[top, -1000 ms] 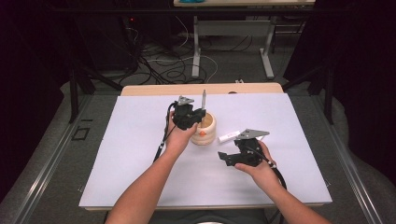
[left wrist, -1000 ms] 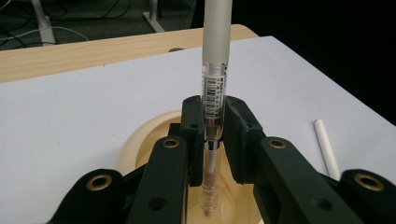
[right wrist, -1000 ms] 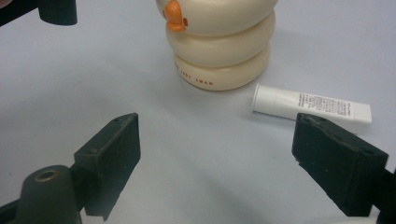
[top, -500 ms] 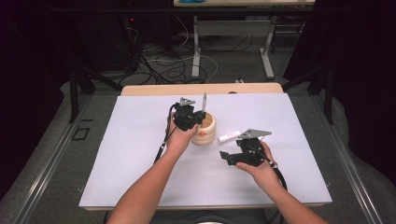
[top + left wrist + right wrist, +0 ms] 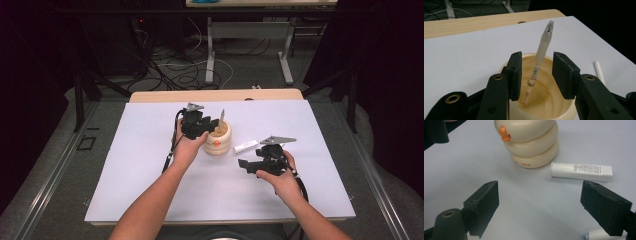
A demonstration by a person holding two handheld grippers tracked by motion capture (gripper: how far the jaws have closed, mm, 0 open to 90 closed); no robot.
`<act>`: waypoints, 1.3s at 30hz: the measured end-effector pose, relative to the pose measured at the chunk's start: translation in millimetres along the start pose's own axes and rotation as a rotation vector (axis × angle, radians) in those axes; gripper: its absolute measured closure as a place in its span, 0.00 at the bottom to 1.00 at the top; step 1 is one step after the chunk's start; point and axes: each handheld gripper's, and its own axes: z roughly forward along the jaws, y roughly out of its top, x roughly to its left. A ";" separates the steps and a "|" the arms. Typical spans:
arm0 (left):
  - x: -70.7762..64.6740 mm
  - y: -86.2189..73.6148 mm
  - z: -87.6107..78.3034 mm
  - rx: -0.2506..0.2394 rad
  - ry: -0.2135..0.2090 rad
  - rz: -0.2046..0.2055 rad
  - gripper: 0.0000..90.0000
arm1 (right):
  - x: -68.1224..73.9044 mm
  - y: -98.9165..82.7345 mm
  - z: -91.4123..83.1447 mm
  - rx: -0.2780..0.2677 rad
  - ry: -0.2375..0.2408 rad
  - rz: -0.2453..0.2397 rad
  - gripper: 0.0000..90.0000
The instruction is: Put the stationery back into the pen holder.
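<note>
Beside the cream holder (image 5: 217, 140) near the middle of the white counter (image 5: 125, 165), the high view shows the left hand (image 5: 186, 147) reaching in from below with its forearm slanting up and to the right, the left gripper (image 5: 212, 125) held over the holder's near rim; a pen (image 5: 221, 120) stands tilted in the holder just past the jaws. The right hand (image 5: 277, 172) rests lower and to the right of the holder, wrist bent inward, so that the right gripper (image 5: 245, 164) points back toward it. A white tube (image 5: 246, 147) lies flat between that gripper and the holder. In the left gripper view, the jaws have just been opening and now stand apart on either side of the pen (image 5: 539, 58), neither pad touching it; the pen leans with its tip down inside the holder (image 5: 549, 100). In the right gripper view, the jaws are spread wide with only bare counter between them, aimed level at the holder (image 5: 531, 142) and the tube (image 5: 581, 171) lying just beside its base.
</note>
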 end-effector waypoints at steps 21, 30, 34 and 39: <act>0.3 -3.3 -30.2 -0.014 -0.042 0.037 0.45 | -36.3 15.3 -14.0 -0.033 -0.053 0.218 0.04; -9.1 -8.5 -41.5 0.006 -0.046 0.106 0.37 | -43.8 19.7 -17.7 -0.051 -0.089 0.202 0.03; -15.8 -14.3 -40.9 0.021 -0.078 0.084 0.37 | -45.6 18.5 -20.9 -0.067 -0.104 0.194 0.07; -22.9 -19.6 -37.4 0.008 -0.119 0.099 0.29 | -48.9 16.9 -26.2 -0.100 -0.119 0.151 0.13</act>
